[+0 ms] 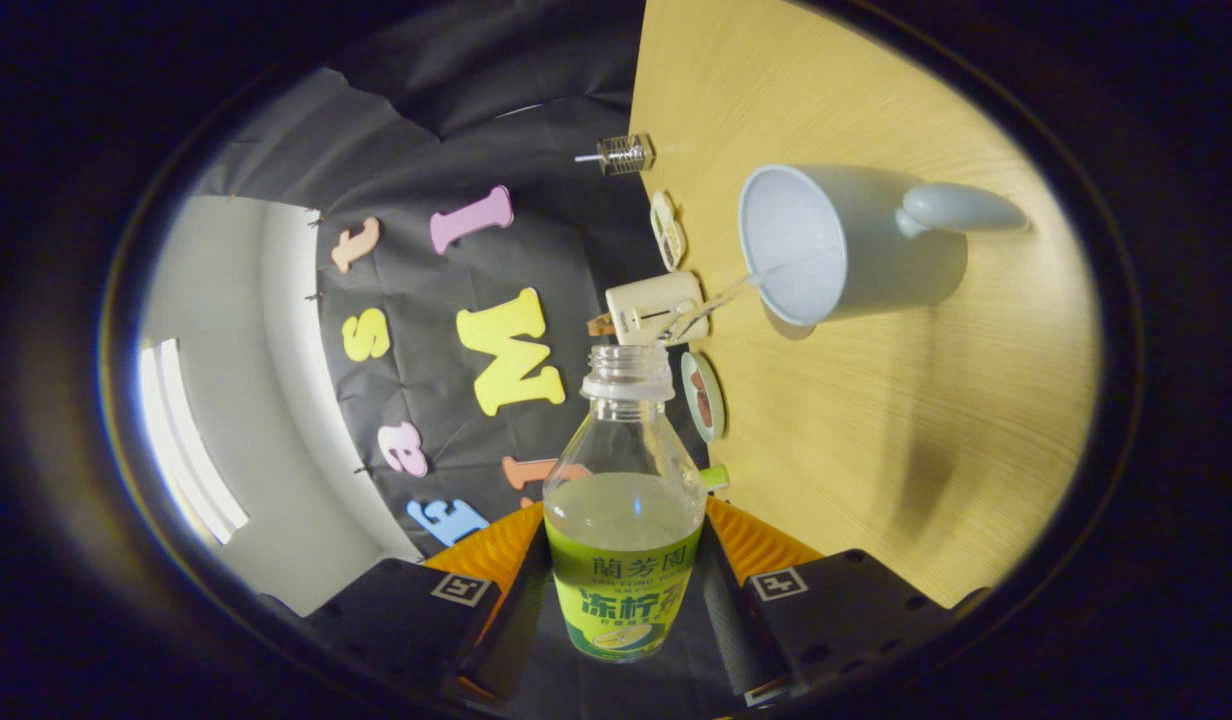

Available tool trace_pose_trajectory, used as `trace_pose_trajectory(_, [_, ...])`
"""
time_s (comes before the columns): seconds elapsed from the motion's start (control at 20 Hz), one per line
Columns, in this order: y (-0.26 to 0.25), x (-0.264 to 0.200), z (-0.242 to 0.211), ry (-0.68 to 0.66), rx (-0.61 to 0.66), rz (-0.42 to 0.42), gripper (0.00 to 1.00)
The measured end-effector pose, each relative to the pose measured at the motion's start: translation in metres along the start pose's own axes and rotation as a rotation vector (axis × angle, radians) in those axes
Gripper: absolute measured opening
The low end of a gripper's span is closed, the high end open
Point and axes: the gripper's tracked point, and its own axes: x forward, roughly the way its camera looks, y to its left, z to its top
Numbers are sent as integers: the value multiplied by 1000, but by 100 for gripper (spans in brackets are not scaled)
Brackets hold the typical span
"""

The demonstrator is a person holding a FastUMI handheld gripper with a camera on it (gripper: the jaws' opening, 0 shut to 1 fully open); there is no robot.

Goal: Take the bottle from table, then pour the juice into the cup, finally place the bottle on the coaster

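The tongs pinch the bottle between both fingers, its open neck tipped ahead toward the cup. A thin stream of juice runs into the cup, which stands beyond on the wooden bench.

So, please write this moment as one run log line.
phase: pouring | hand-held gripper: shut on bottle | bottle: tilted, uncapped | juice stream: entering cup
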Motion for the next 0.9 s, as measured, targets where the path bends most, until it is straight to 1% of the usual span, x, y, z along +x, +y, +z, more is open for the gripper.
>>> trace_pose_trajectory(0.15, [7, -1, 3, -1, 12, 15, 79])
trace_pose_trajectory(0.65, [12, -9, 7, 0, 53, 2, 79])
trace_pose_trajectory(0.9, [19, -9, 8, 8, 70, 13, 79])
